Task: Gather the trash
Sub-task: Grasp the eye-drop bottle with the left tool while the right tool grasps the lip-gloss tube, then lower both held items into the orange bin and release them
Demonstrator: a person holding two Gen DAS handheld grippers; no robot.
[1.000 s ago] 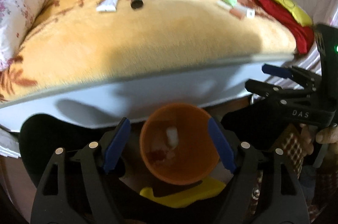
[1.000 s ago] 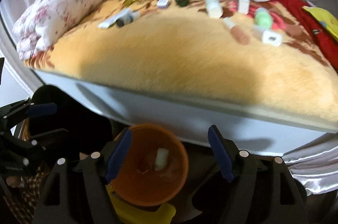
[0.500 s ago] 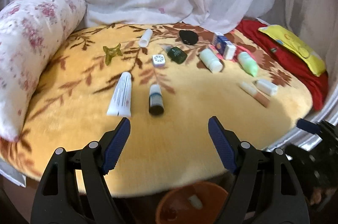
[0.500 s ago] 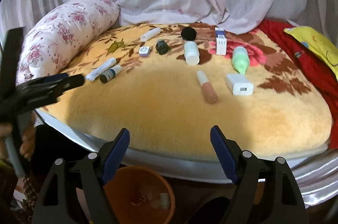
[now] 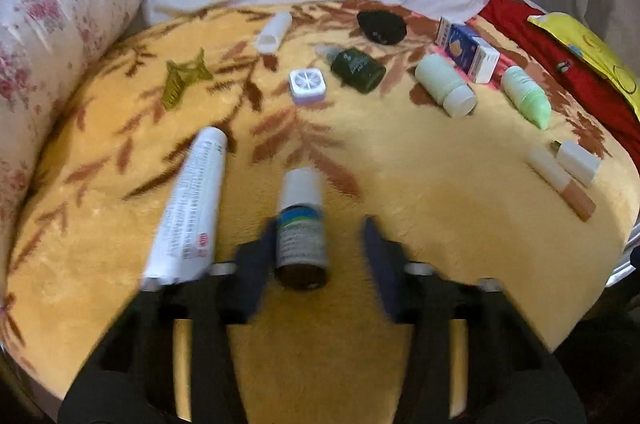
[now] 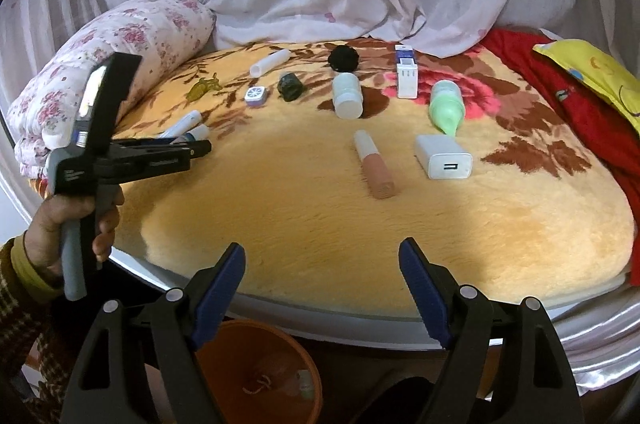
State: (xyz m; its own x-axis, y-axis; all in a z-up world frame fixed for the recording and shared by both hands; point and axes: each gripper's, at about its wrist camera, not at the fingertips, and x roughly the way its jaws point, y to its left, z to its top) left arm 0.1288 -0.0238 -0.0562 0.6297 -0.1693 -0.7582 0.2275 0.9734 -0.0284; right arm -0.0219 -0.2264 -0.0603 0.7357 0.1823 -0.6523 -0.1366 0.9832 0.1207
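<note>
The left gripper [image 5: 316, 256] reaches low over the yellow blanket [image 5: 420, 192] on the bed, and a small dropper bottle [image 5: 301, 228] with a white cap lies between its blurred blue fingers [image 5: 256, 264]. Its jaws have just been closing; the left finger seems to touch the bottle while a gap shows on the right, though motion blur makes the contact hard to judge. Just left of this gripper lies a long white tube [image 5: 188, 208]. Farther ahead rest a small square white case [image 5: 307, 85], a dark green bottle [image 5: 358, 70], a white cylinder [image 5: 274, 32] and an olive hair clip [image 5: 186, 78]. To the right ahead are a pale white bottle [image 5: 444, 84], a blue-and-white box [image 5: 466, 54], a mint green bottle [image 5: 526, 96] and a peach lip-gloss tube [image 5: 562, 184].

The right gripper [image 6: 322, 290] hangs at the bed's near edge with its jaws spread wide and nothing between them. Directly below it stands an orange bin [image 6: 224, 356] with scraps inside. Ahead and to its right lies a white charger block [image 6: 444, 156]. Far to its left, a hand [image 6: 72, 224] holds the left gripper's handle.
</note>
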